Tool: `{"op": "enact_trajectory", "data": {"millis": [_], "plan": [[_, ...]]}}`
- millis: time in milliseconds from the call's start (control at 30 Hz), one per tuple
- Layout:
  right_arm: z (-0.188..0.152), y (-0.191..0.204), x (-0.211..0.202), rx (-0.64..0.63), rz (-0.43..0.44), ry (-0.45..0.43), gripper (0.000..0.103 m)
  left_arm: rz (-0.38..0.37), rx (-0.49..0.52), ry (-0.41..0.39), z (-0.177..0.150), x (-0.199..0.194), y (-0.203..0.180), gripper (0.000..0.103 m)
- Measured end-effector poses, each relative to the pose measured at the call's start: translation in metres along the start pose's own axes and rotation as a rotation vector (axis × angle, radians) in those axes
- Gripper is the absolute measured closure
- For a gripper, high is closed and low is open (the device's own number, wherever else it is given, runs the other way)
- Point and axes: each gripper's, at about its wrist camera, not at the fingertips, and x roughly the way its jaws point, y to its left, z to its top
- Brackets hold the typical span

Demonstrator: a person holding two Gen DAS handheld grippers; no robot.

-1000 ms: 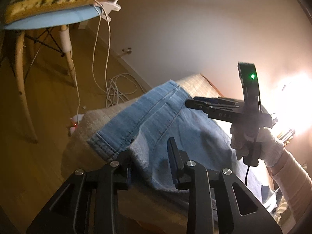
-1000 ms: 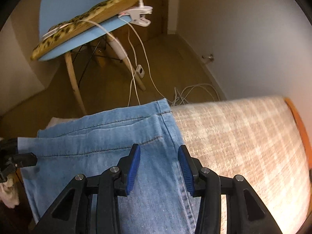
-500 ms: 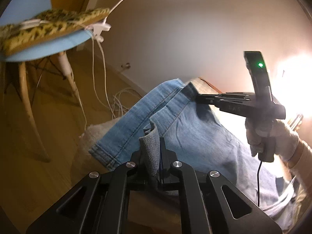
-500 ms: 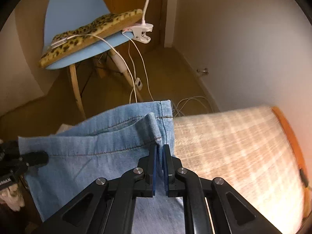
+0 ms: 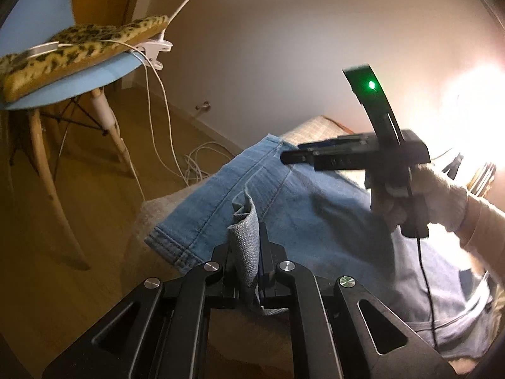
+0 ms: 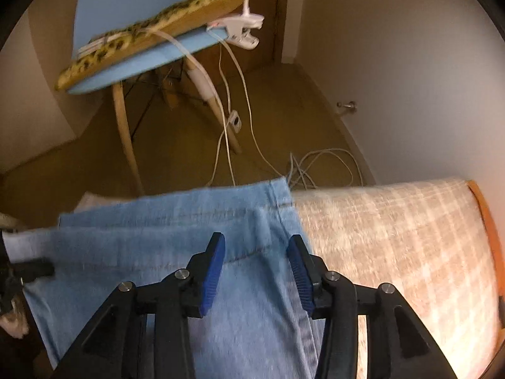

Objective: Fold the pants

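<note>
Light blue denim pants (image 5: 315, 218) lie across a bed with a pale plaid cover (image 6: 394, 237), their hem end hanging over the bed's edge. My left gripper (image 5: 247, 252) is shut on a pinched-up fold of the pants near the hem. My right gripper (image 6: 257, 265) is open with blue pads, hovering just above the pants (image 6: 189, 252) near their right edge, holding nothing. In the left wrist view the right gripper (image 5: 290, 157) shows above the pants, held by a gloved hand.
A light blue chair (image 6: 151, 53) with a leopard-print cushion (image 5: 79, 47) stands on the wooden floor beyond the bed. White cables (image 6: 315, 164) lie coiled on the floor by the wall. A clip lamp (image 6: 243, 28) is clamped to the chair. Bright light glares at the right (image 5: 473, 101).
My right gripper, shut on the pants' edge half a second ago, has opened and let go. My left gripper stays shut on the fold and has lifted it slightly.
</note>
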Motion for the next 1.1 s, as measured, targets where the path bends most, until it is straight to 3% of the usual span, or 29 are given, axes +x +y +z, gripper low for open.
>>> {"op": "enact_trajectory", "data": {"millis": [67,200,233,267,467,600,700,833,1100], "plan": [[0.000,0.003,0.000,-0.009,0.001,-0.010,0.073,-0.001,-0.016,0.013,-0.001,0.004,0.004,0.097],[-0.003,0.025,-0.003,-0.111,-0.052,-0.021,0.081,-0.002,-0.033,0.022,-0.003,0.008,0.009,0.097],[-0.003,0.025,-0.004,-0.105,-0.039,-0.019,0.095,-0.005,-0.038,0.023,-0.003,0.008,0.010,0.097],[-0.003,0.024,-0.005,-0.097,-0.040,-0.017,0.099,-0.010,-0.046,0.024,-0.003,0.008,0.011,0.097],[0.007,0.019,-0.048,-0.007,-0.057,-0.130,0.100,-0.055,-0.092,-0.029,0.012,-0.004,0.016,0.097],[0.031,0.019,-0.079,0.004,-0.073,-0.180,0.100,-0.069,-0.077,-0.083,0.030,-0.015,0.015,0.097],[0.056,0.021,-0.080,0.000,-0.083,-0.199,0.100,-0.067,-0.092,-0.109,0.044,-0.017,0.025,0.097],[0.067,0.027,-0.049,-0.002,-0.118,-0.135,0.100,-0.090,-0.115,-0.042,0.042,-0.003,0.036,0.097],[0.037,0.027,0.000,-0.001,-0.139,-0.018,0.095,-0.056,-0.143,0.053,0.022,0.028,0.050,0.093]]}}
